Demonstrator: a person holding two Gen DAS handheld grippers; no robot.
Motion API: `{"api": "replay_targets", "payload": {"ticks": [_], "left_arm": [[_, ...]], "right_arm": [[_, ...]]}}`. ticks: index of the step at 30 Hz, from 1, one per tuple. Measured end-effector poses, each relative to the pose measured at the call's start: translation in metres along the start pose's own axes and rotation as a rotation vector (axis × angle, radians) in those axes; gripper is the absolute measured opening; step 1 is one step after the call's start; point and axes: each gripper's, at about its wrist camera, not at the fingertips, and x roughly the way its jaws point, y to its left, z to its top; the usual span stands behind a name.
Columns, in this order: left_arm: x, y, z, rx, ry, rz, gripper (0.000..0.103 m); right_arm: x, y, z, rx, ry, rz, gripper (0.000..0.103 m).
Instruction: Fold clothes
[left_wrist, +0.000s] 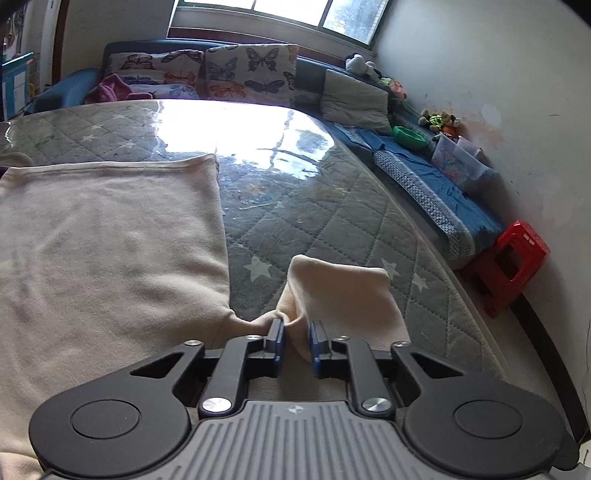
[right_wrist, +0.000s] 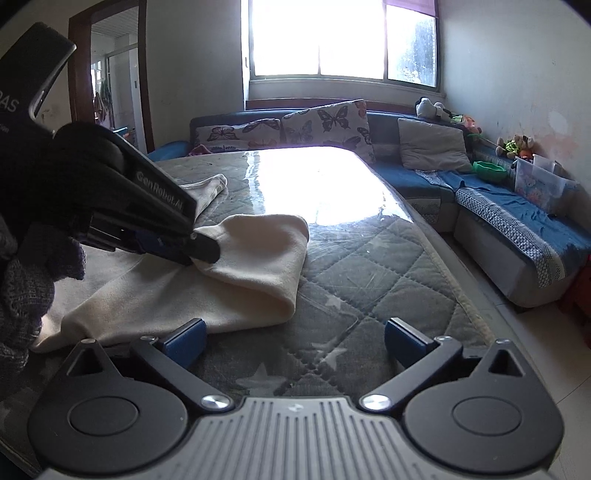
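A cream garment (left_wrist: 110, 240) lies spread on a table (left_wrist: 314, 221) covered with a grey quilted, star-printed cloth under clear glossy plastic. The left gripper (left_wrist: 297, 341) has its blue-padded jaws closed on a bunched fold of the garment's sleeve (left_wrist: 340, 291), whose cuff end curls forward onto the quilted cover. In the right wrist view this same gripper (right_wrist: 203, 253) enters from the left, held by a hand in a dark knit glove (right_wrist: 26, 280); white lettering on its black body reads "GenRobot.AI", and a few further letters on the housing above are cut off. The right gripper (right_wrist: 293, 341) hovers just in front of the sleeve with its jaws spread wide, holding nothing. Behind the table runs a blue corner sofa (right_wrist: 498, 206) with butterfly-print cushions (right_wrist: 325, 125) – on its right side a green bowl (right_wrist: 489, 170), contents not visible, and a clear plastic storage box (right_wrist: 543, 184) with a cartoon picture on its front. A red plastic stool (left_wrist: 513, 258) stands by the wall
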Motion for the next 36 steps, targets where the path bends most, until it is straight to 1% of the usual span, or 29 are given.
{"api": "replay_targets", "payload": {"ticks": [5,9,12,15,16,19,25,28,31,36], "left_arm": [[0.001,-0.004,-0.001,0.035,-0.008,-0.019,0.006],[-0.009,0.001,0.008,0.032,-0.013,-0.072,0.006],[-0.022,0.002,0.018,0.058,-0.037,-0.105,0.006],[-0.034,0.001,0.029,0.089,-0.057,-0.145,0.006],[-0.038,0.0,0.033,0.098,-0.063,-0.159,0.006],[-0.051,0.0,0.041,0.115,-0.084,-0.187,0.006],[-0.08,0.007,0.054,0.138,-0.138,-0.224,0.006],[-0.095,0.011,0.058,0.149,-0.167,-0.237,0.006],[-0.11,0.014,0.062,0.161,-0.2,-0.25,0.006],[-0.13,0.024,0.067,0.17,-0.246,-0.27,0.006]], "right_arm": [[0.001,0.001,-0.002,-0.007,-0.007,0.005,0.103],[-0.001,0.002,-0.001,-0.01,-0.007,0.01,0.103],[-0.002,0.002,0.004,0.012,0.014,0.008,0.103],[-0.008,0.003,0.01,0.062,-0.005,0.044,0.103],[-0.012,0.004,0.014,0.083,-0.021,0.07,0.103],[-0.012,0.011,0.022,0.091,-0.022,0.103,0.103],[0.004,0.038,0.027,0.057,0.024,0.084,0.103],[0.009,0.051,0.03,0.041,0.031,0.1,0.103],[0.014,0.066,0.03,-0.004,0.034,0.09,0.103],[0.02,0.086,0.026,-0.106,0.04,0.003,0.103]]}}
